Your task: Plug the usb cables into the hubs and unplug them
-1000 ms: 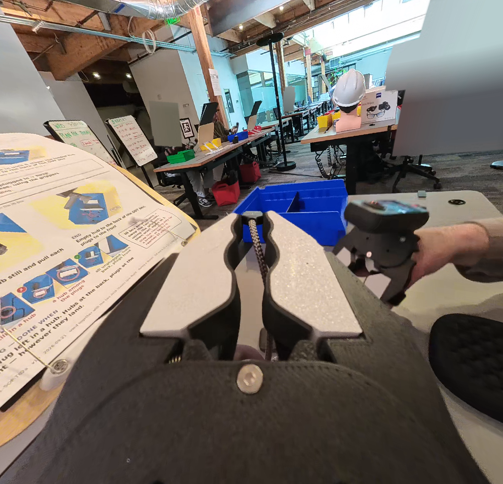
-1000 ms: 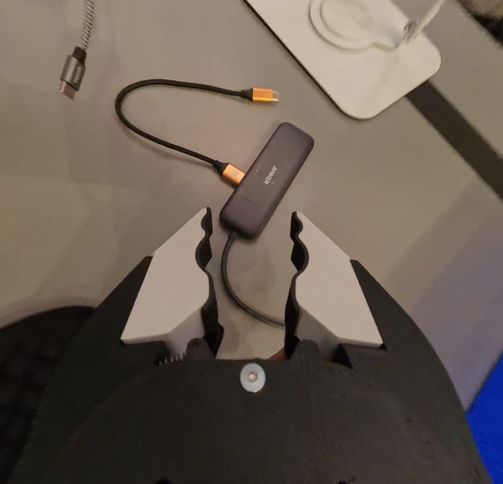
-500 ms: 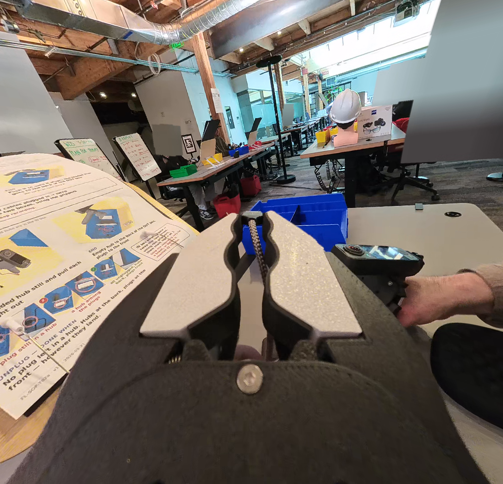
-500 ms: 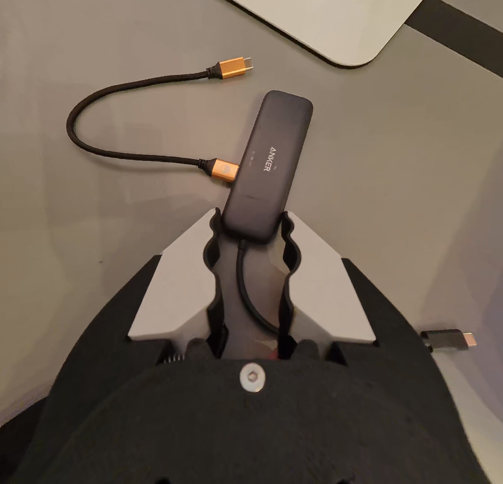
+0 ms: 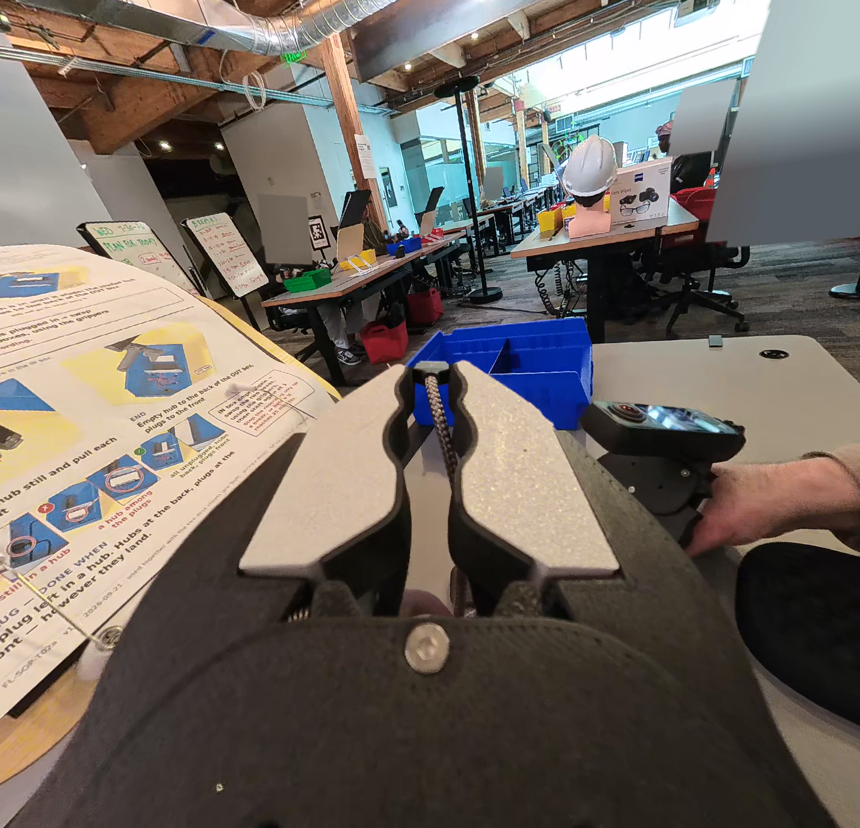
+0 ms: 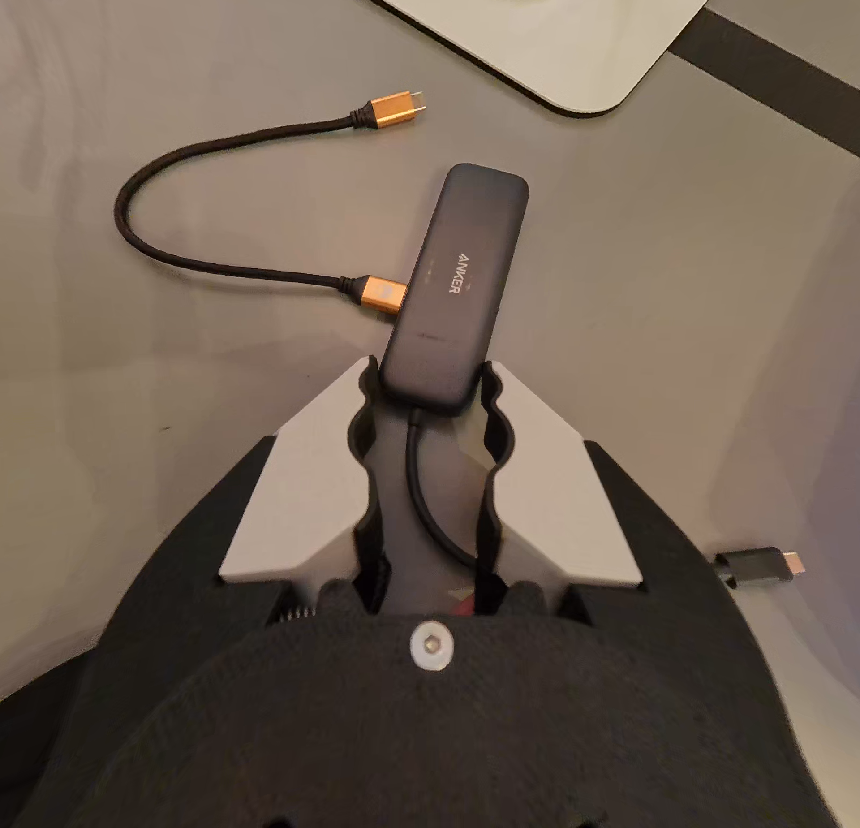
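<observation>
Partly hidden, hub (image 6: 458, 289) sits clamped in right jaws; left jaws pinch braided cable (image 5: 440, 421).

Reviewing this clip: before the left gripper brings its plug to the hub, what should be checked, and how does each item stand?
1. Right gripper closed on the near end of the hub: ok.
2. Left gripper shut on the braided cable, plug at its tips: ok.
3. Orange-ended cable seated in the hub's left side: ok; its other end lies free on the desk.
4. A free port for the held plug: cannot tell, the hub's port edges are not visible.
5. Hub's own lead runs back between the right fingers, out of the way: ok.
6. Plug lined up with the hub: not ok, the left wrist view looks out across the room.
</observation>
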Tool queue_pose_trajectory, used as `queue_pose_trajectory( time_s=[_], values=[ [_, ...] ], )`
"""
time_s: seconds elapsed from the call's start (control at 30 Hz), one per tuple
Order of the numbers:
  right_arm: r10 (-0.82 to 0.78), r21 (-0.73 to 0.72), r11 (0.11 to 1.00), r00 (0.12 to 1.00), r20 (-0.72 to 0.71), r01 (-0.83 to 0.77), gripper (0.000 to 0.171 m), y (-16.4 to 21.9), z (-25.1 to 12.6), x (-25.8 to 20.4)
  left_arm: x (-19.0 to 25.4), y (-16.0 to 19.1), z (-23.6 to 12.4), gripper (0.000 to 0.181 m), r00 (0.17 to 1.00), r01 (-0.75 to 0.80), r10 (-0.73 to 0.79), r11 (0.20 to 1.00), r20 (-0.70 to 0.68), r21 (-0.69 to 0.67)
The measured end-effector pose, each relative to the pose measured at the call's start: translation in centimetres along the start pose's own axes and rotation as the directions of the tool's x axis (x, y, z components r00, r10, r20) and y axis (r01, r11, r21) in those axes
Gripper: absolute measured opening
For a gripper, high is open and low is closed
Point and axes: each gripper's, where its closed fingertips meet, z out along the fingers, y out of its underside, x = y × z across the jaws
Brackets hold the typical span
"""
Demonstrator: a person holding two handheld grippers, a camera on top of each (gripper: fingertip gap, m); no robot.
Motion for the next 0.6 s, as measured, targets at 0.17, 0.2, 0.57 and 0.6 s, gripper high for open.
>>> queue_pose_trajectory(
  time_s=[0.17, 0.2, 0.57, 0.6],
  values=[
    [0.026, -0.058, 0.998, 0.999, -0.022, -0.027, 0.06, 0.4, 0.0, 0.1, 0.1, 0.4, 0.3, 0.013, 1.0, 0.002, -0.002, 1.0, -0.003, -0.013],
    [0.047, -0.066, 0.997, 0.999, -0.022, -0.048, 0.063, 0.6, 0.0, 0.0, 0.2, 0.5, 0.3, 0.013, 1.0, 0.002, -0.002, 1.0, -0.003, -0.015],
    [0.108, 0.0, 0.994, 0.992, -0.058, -0.108, 0.04, -0.2, 0.2, 0.1, -0.1, 0.9, 0.3, 0.014, 1.0, 0.015, -0.015, 1.0, -0.002, -0.018],
    [0.108, 0.011, 0.994, 0.993, -0.051, -0.107, 0.04, -0.5, 0.1, 0.1, -0.2, 0.8, 0.2, 0.014, 1.0, 0.015, -0.015, 1.0, -0.002, -0.016]
  ],
)
